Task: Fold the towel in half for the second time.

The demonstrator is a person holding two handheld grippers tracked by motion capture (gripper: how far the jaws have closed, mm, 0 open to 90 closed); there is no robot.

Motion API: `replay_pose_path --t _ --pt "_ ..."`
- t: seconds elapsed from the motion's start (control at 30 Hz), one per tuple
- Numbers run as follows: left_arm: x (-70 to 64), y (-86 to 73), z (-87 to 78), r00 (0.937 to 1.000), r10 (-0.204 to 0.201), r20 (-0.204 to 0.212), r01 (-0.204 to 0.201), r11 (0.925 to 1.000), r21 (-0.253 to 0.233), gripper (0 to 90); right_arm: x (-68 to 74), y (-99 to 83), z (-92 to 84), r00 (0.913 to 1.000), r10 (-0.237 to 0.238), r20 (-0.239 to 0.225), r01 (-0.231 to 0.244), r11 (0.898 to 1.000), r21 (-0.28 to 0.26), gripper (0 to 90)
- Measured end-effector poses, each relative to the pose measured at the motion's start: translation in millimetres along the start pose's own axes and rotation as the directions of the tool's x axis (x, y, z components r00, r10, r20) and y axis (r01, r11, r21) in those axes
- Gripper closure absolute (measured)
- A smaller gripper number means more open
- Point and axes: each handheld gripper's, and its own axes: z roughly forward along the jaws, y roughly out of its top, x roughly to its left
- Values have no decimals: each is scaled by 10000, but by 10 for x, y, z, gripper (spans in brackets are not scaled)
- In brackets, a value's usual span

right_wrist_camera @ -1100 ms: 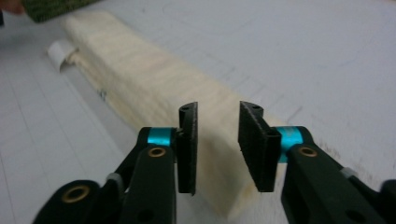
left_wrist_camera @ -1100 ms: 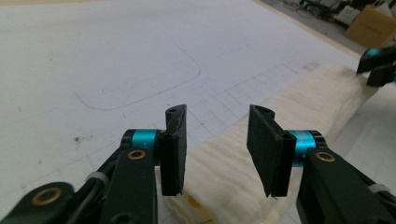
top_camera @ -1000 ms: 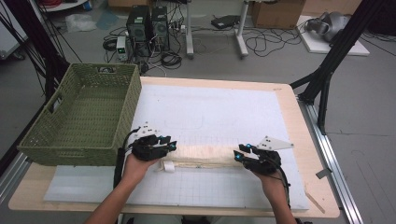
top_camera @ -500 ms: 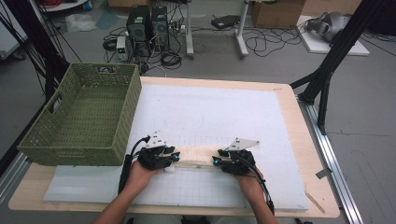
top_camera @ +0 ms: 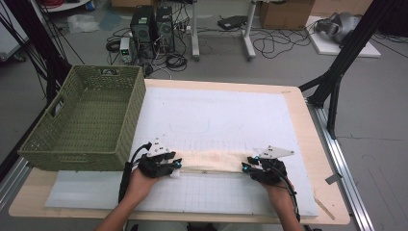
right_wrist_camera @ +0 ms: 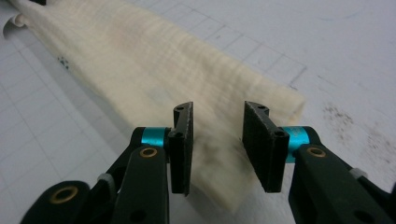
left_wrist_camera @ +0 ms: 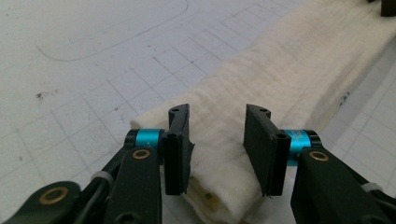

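Cables, computer towers and stand legs crowd the grey floor behind the table [top_camera: 308, 144]. White gridded mat [top_camera: 216, 115] covers most of the wooden top; green woven basket [top_camera: 82, 120] sits at its left edge.

Cream cloth [top_camera: 211, 161], folded into a long narrow band, lies across the near part of the mat, running between my two hands.

Left gripper [top_camera: 174, 164]: at the band's left end. From the left gripper view the cloth [left_wrist_camera: 280, 84] passes between the jaws, which stand partly apart; a gap shows at each pad, no pinch. Jaws have just been opening a little.

Right gripper [top_camera: 246, 167]: at the band's right end. In the right gripper view the cloth [right_wrist_camera: 154, 70] end lies between the jaws, also partly apart, not squeezing it. These jaws have just been closing slightly.
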Motion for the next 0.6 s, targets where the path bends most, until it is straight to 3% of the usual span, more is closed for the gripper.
replay_pose_path --t 0.53,0.6 --pt "-47 -53 -22 9972 526 -528 -521 9986 105 627 -21 -124 -40 9993 -188 318 191 9998 -99 657" --pt "-41 -53 -24 9978 440 -498 -436 9990 92 627 -18 -124 -42 9992 -190 344 194 9997 -122 655"
